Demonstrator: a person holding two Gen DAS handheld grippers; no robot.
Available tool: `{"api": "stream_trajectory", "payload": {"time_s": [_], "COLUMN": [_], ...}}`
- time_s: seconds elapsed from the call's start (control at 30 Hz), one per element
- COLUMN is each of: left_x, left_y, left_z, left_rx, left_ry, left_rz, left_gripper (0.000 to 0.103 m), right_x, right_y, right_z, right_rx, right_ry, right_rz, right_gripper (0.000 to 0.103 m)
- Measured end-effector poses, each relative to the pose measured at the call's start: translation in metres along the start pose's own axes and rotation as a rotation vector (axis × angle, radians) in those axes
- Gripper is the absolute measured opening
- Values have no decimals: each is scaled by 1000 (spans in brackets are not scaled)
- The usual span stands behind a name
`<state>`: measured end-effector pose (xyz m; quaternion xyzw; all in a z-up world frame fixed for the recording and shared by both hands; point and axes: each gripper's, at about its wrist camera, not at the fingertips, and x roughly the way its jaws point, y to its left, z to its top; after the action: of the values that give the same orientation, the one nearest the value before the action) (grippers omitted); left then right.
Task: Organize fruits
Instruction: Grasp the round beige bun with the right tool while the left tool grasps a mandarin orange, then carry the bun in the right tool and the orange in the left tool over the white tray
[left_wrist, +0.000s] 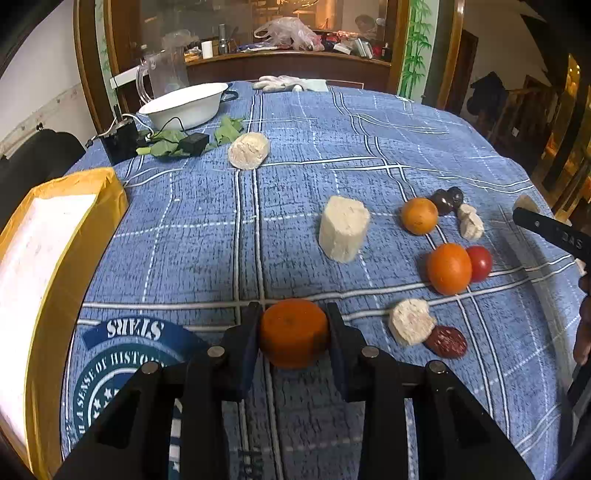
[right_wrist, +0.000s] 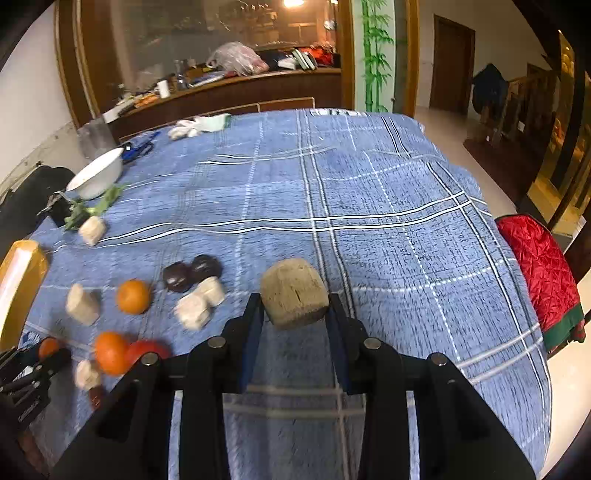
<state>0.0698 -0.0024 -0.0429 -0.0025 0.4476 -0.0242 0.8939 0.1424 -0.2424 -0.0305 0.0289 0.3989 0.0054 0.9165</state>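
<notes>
Our left gripper (left_wrist: 293, 334) squeezes a round orange fruit (left_wrist: 293, 332), likely bound for the yellow cardboard box (left_wrist: 107, 192). Our right gripper (right_wrist: 294, 317) clamps a rough tan chunk (right_wrist: 294, 297), lifted clear of the blue checked cloth (right_wrist: 388, 240).

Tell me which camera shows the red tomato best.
The left wrist view: the red tomato is sharp there, touching an orange. In the right wrist view the tomato is blurred and partly hidden behind the right claw's frame.
</notes>
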Motion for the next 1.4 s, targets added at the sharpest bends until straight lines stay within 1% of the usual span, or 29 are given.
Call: {"api": "stream_trajectory", "payload": {"time_s": [0.13, 0.33, 0.57, 1.07, 1.4], "left_x": [-13, -32, -49, -80, -96], "left_y": [4, 15, 30, 59, 81], "left_z": [-8, -22, -35, -46, -52], "left_rx": [-8, -25, -47, -115, -166], "left_ry": [-14, -26, -31, -76, -91], "left_rz": [-13, -2, 7, 44, 78], "left_gripper": [33, 33, 33, 33, 33], "right_x": [-23, -54, -76, -99, -118], "right_y": [11, 37, 71, 116, 143], "right_z": [-12, -36, -57, -76, -80], "right_rx": [-11, -33, -78, -145, -195], "right_ry": [-14, -27, -30, -51, -80], "right_rz": [26, 74, 126, 202, 254], "right_gripper": [36, 36, 36, 36, 36]}}
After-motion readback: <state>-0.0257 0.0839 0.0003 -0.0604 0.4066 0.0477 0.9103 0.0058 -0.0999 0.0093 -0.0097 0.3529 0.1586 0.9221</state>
